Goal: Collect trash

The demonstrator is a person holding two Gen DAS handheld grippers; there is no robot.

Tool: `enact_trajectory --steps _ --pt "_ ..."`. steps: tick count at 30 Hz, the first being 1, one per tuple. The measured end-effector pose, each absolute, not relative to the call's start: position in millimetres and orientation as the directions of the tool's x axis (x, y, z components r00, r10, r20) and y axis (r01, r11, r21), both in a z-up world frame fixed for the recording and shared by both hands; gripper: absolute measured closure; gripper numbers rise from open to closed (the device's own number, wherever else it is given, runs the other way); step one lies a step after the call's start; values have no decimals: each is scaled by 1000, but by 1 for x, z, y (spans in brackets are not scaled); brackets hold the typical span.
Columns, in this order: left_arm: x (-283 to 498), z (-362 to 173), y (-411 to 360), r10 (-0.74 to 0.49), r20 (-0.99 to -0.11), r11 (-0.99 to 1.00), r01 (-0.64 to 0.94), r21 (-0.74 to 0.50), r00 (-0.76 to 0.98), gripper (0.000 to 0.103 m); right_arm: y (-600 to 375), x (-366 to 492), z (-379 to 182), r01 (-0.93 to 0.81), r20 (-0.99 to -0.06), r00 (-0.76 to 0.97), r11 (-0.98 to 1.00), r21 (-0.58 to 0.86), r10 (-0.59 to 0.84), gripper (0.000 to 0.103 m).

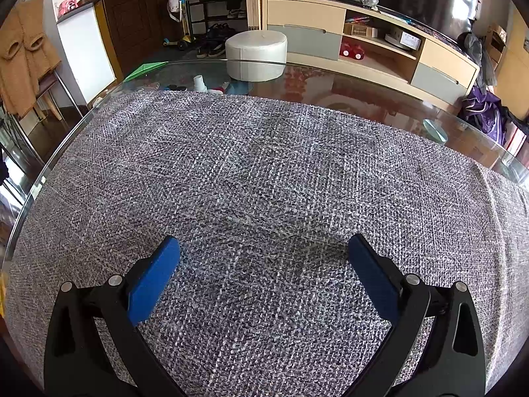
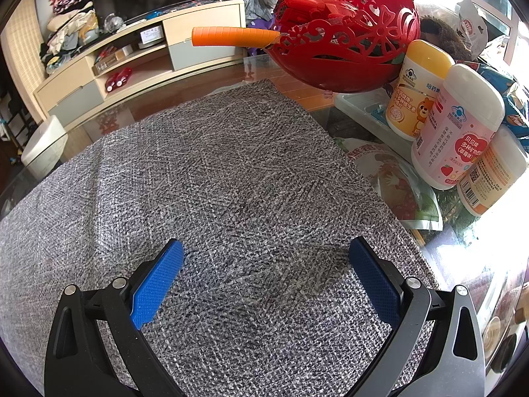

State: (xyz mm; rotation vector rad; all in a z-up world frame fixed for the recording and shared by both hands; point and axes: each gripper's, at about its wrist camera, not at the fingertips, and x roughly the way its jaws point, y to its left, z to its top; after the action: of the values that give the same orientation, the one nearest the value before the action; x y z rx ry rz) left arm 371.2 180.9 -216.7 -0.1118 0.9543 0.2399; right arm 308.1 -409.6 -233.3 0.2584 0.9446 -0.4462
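The left tool (image 1: pixel 263 251) hovers low over the grey cloth (image 1: pixel 264 172), tilted forward and down, its blue pads spread wide with only bare weave between them. The right tool (image 2: pixel 266 254) sits in the same pose over the cloth (image 2: pixel 205 178), jaws likewise wide apart and holding nothing.

At 3 o'clock of the right tool, a flat printed packet (image 2: pixel 395 185) lies on the glass tabletop (image 2: pixel 469 248) just beside the cloth's edge; its writing is too glared to read. Past it, at 2 o'clock, three bottles stand close together: a pink one (image 2: pixel 458 129) with a strawberry and Chinese text, a yellow one (image 2: pixel 416 91) with a bear, and an orange-labelled one (image 2: pixel 492 172) cut off by the frame edge. Farther, at 1 o'clock, a red basket (image 2: pixel 347 43) has an orange handle (image 2: pixel 234 37) jutting out.

No loose trash shows on the cloth itself.
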Motion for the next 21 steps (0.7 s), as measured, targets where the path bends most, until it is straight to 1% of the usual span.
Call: enact_trajectory --steps 21 --pt "373 -217 182 153 -818 968 -251 11 554 7 -410 308 -233 475 -825 505 880 20 -254 2"
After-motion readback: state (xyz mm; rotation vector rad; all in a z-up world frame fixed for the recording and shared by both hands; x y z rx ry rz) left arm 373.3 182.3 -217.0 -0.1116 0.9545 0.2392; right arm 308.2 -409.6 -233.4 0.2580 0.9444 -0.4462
